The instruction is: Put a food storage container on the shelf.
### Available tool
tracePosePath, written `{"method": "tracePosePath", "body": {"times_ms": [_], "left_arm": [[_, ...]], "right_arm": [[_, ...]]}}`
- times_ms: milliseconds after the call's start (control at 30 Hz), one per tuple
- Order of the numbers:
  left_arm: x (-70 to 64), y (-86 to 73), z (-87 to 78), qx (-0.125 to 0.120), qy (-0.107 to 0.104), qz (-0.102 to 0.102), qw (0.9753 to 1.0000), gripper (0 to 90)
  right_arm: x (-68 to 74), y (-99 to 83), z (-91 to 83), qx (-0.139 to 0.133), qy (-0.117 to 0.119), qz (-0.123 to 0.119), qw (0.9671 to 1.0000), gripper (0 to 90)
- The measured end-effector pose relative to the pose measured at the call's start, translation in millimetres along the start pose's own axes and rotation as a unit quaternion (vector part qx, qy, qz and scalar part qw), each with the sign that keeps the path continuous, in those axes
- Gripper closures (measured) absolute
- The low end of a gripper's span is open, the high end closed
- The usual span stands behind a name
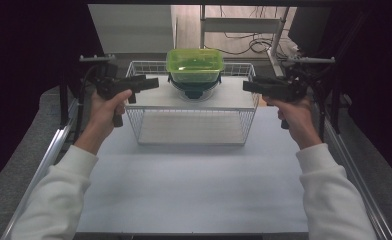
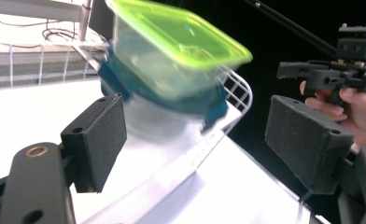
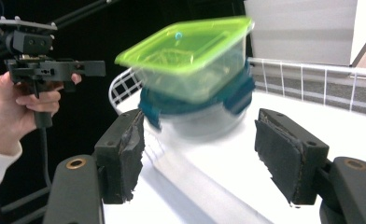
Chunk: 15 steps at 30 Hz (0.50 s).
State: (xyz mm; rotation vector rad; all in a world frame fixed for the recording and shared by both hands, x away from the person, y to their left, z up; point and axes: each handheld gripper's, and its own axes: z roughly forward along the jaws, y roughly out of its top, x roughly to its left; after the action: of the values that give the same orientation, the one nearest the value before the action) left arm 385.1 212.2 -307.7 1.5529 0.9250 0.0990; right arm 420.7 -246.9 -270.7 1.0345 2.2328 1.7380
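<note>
One green-lidded container [image 1: 194, 64] stacked on one blue-rimmed bowl [image 1: 194, 88] atop one wire basket [image 1: 191, 125] on the counter [image 1: 194, 190], left gripper [image 1: 151, 84] and right gripper [image 1: 249, 85] flanking, both wide open, empty

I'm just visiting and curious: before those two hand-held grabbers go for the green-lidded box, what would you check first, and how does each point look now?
1. Left gripper open: ok, jaws stand apart.
2. Right gripper open: ok, jaws stand apart.
3. Both empty: ok.
4. Green-lidded box stacked on the blue-lidded container: ok.
5. Stack on the wire shelf, between the grippers: ok.
6. Green lid snapped fully shut: cannot tell, blurred.
</note>
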Motion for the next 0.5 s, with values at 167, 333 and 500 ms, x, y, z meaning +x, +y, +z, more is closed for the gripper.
{"method": "tracePosePath", "body": {"times_ms": [167,333,500], "left_arm": [[-10.5,-34.9,-8.7,0.019,-0.009,0.009,0.9997,21.3],[-15.1,-81.5,-9.9,0.060,0.003,0.022,0.9979,21.9],[-17.4,-122.0,-11.1,0.091,0.014,0.032,0.9953,22.5]], "right_arm": [[14.8,-29.6,-17.0,0.028,-0.019,-0.045,0.9984,32.7],[28.3,-68.1,-26.1,0.044,-0.006,-0.051,0.9977,32.6],[35.0,-112.4,-29.4,0.056,0.011,-0.038,0.9977,32.6]]}}
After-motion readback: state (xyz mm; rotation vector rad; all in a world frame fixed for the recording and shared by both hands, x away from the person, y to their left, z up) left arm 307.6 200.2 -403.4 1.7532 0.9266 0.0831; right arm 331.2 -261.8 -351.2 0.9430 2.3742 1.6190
